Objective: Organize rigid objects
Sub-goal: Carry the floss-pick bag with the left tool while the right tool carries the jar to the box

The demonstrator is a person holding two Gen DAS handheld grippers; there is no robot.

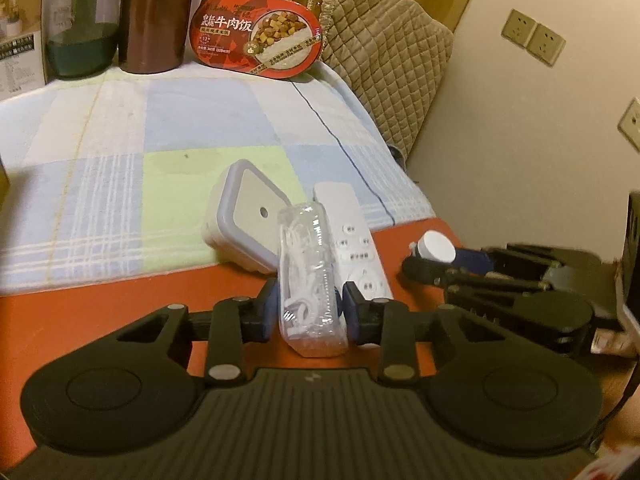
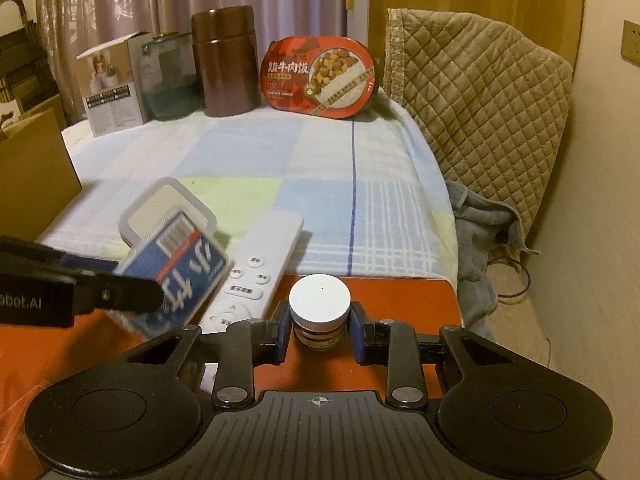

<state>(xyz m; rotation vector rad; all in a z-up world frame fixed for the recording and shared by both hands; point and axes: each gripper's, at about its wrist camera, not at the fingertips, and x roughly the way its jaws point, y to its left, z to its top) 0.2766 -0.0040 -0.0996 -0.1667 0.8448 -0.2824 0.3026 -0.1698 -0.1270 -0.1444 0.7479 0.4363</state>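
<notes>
With both grippers pinching, the pick-up step is in hand.
Left gripper (image 1: 308,312) clamps a wrapped packet (image 1: 310,280), right gripper (image 2: 320,336) a small jar (image 2: 319,312); lifting likely comes next.

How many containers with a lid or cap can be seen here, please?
5: a white-capped jar in the right gripper, a white lidded box beside the remote control, and a brown canister, a green-lidded jar and a sealed meal tray at the back. Others may be hidden.
</notes>
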